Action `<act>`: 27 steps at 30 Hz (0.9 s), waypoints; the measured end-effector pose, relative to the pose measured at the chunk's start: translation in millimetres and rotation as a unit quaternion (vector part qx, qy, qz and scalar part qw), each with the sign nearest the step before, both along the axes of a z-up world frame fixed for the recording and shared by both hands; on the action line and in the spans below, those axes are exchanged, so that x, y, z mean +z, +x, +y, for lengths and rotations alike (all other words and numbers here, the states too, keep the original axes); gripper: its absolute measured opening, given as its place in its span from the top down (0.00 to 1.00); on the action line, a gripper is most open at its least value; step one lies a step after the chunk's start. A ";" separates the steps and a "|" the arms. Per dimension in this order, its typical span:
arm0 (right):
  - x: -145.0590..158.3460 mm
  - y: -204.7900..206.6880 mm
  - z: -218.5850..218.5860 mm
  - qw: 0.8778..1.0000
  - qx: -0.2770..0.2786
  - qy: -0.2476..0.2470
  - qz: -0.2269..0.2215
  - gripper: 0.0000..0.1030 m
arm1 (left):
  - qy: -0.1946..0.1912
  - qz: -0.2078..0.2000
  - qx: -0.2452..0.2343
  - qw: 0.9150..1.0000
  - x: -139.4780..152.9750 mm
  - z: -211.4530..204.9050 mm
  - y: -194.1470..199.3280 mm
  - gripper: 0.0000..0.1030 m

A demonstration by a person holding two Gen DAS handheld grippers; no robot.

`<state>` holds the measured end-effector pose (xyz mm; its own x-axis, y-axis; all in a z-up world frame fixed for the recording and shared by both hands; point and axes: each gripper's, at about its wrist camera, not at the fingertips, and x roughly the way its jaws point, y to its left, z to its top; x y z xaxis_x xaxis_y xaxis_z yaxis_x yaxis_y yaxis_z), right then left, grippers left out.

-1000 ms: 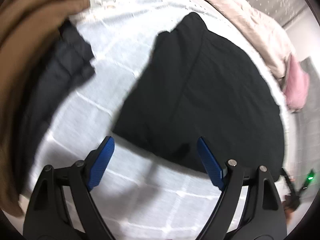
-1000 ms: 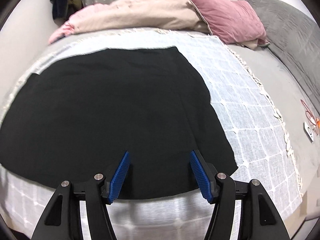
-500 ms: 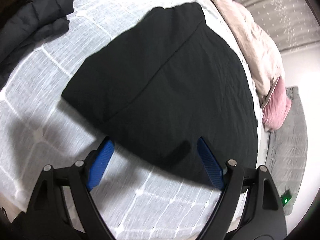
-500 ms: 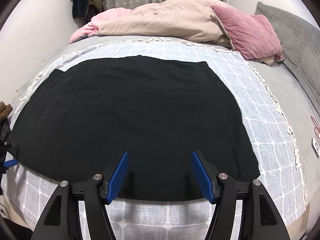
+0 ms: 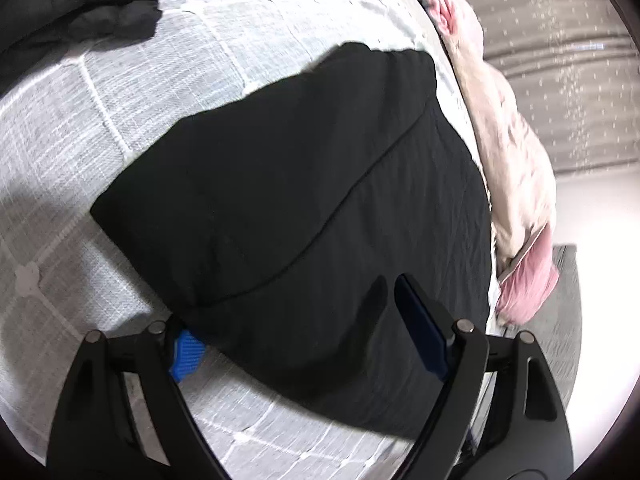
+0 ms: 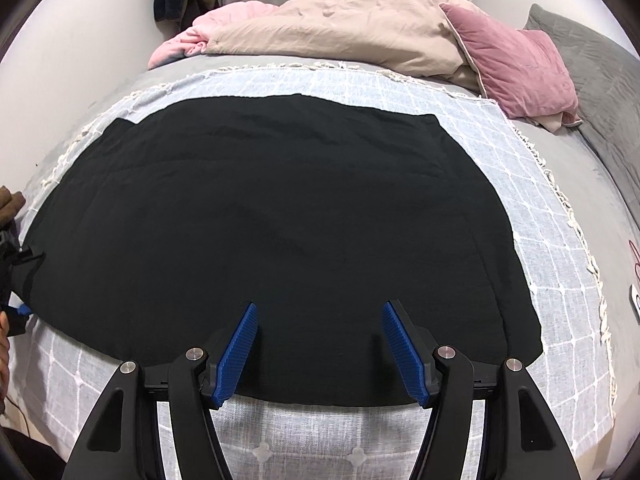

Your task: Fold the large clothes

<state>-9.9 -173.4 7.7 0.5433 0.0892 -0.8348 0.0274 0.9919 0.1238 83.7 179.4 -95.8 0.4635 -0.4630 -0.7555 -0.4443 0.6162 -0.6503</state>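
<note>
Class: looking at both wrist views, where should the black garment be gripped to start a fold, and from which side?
Grip the black garment at its near hem, coming from the near bed edge. It lies flat on the checked blanket, and both open grippers, left and right, already straddle that hem, one finger slipping underneath.

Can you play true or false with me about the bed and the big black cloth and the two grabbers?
1. The black cloth lies spread on the checked blanket. True.
2. The right hand-held gripper is squeezed shut on the cloth. False: its jaws stand open over the cloth's near edge.
3. A pink pillow sits at the far end of the bed. True.
4. The cloth is bright red. False: it is black.
5. The left hand-held gripper is open, with the cloth's edge lying over one blue pad. True.
6. The beige duvet covers the black cloth. False: it is bunched beyond the cloth, apart from it.
</note>
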 end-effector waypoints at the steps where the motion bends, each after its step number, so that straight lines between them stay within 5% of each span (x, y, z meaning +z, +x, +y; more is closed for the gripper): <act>1: -0.6 0.2 1.2 1.000 0.001 -0.001 0.001 0.36 | -0.001 -0.002 0.010 1.000 0.1 0.4 -0.2 0.17; 6: -5.3 1.6 6.3 1.000 0.008 -0.007 0.006 0.36 | 0.005 -0.016 0.047 0.999 0.2 -1.7 0.4 0.18; 14: -9.7 1.4 3.3 1.000 0.007 0.009 0.004 0.36 | 0.039 -0.023 0.109 0.993 11.6 -0.7 -8.3 0.61; 18: -12.7 2.3 1.4 0.999 0.010 0.032 0.009 0.36 | 0.074 -0.053 0.114 0.989 32.2 -12.9 -9.1 0.71; 23: -15.8 5.1 -0.9 0.999 0.011 0.042 0.015 0.36 | 0.112 -0.140 0.103 0.978 72.3 -33.4 -16.5 0.75; 27: -16.8 5.8 -8.9 0.998 0.004 0.053 0.017 0.36 | 0.154 -0.243 0.054 0.956 115.4 -69.1 -24.9 0.76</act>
<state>-4.1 -182.2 -9.1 0.5139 0.1832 -0.8381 0.0251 0.9733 0.2282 58.8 110.4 19.5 0.8274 -0.1825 -0.5312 -0.2076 0.7795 -0.5911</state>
